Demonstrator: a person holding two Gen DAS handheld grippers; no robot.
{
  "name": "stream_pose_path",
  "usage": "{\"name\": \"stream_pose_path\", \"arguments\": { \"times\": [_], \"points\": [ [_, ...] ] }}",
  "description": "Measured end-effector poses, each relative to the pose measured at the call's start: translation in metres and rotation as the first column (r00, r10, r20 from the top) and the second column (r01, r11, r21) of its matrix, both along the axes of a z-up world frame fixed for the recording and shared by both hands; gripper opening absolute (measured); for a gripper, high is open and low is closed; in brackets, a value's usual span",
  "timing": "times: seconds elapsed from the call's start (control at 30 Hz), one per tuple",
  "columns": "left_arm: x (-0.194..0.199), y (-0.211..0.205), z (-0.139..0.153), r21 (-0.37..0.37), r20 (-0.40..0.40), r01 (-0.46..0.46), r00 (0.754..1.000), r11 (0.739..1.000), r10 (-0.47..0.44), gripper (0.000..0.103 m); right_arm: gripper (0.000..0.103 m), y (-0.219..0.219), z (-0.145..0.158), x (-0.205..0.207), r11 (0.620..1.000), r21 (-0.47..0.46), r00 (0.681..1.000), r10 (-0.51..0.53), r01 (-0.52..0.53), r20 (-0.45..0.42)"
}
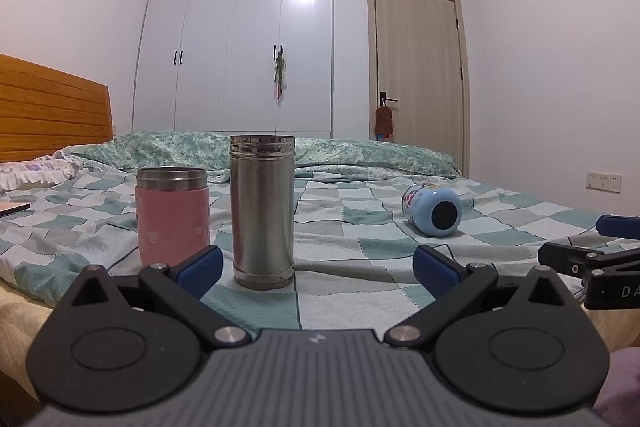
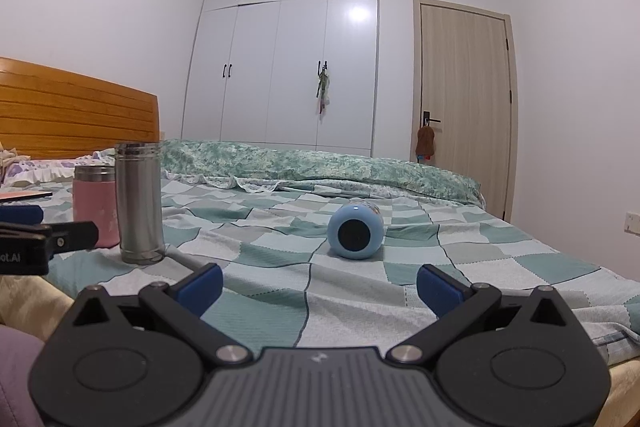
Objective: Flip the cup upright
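A light blue cup [image 1: 433, 211] with a cartoon print lies on its side on the checked bedspread, its dark round base facing me; it also shows in the right wrist view [image 2: 355, 231], straight ahead of my right gripper [image 2: 319, 286]. My right gripper is open and empty, a short way in front of the cup. My left gripper [image 1: 318, 269] is open and empty, just in front of an upright steel cup [image 1: 263, 209]. An upright pink cup [image 1: 173, 215] stands to the left of the steel one.
The checked bedspread [image 2: 460, 259] covers the bed, with a rolled green quilt [image 2: 320, 163] behind. A wooden headboard [image 1: 48, 107] is at the left. A flat item [image 2: 24, 195] lies at the far left. Wardrobe and door stand beyond.
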State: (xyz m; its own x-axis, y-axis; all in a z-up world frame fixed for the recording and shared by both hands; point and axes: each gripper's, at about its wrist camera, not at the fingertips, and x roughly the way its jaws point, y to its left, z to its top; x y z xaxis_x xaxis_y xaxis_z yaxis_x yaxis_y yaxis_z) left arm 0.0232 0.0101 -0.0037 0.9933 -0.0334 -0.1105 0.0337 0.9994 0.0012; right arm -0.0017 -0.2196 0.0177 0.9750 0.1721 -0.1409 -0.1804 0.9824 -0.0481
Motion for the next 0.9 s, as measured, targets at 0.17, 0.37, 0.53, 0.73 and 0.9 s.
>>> {"name": "stream_pose_path", "arguments": {
  "times": [0.17, 0.37, 0.53, 0.73, 0.9],
  "points": [
    [-0.0007, 0.0003, 0.0002, 0.001, 0.002, -0.001, 1.000, 1.000, 0.001, 0.103, 0.103, 0.0008, -0.0004, -0.0001, 1.000, 0.002, 1.000, 0.000, 0.000, -0.002],
    [-0.0012, -0.0002, 0.0001, 0.002, 0.003, 0.000, 1.000, 1.000, 0.000, 0.103, 0.103, 0.0014, -0.0007, -0.0006, 1.000, 0.001, 1.000, 0.000, 0.000, 0.000],
    [-0.0014, -0.0008, 0.0002, 0.002, 0.005, 0.001, 1.000, 1.000, -0.001, 0.103, 0.103, 0.0016, -0.0008, -0.0006, 1.000, 0.000, 1.000, 0.000, 0.000, 0.000],
    [-0.0015, -0.0011, 0.0002, 0.002, 0.005, -0.001, 1.000, 1.000, 0.001, 0.103, 0.103, 0.0018, -0.0008, -0.0006, 1.000, 0.000, 1.000, 0.000, 0.000, 0.000],
    [-0.0015, -0.0012, 0.0002, 0.002, 0.005, -0.001, 1.000, 1.000, 0.001, 0.103, 0.103, 0.0018, -0.0008, -0.0007, 1.000, 0.000, 1.000, 0.000, 0.000, 0.000]
  ]
}}
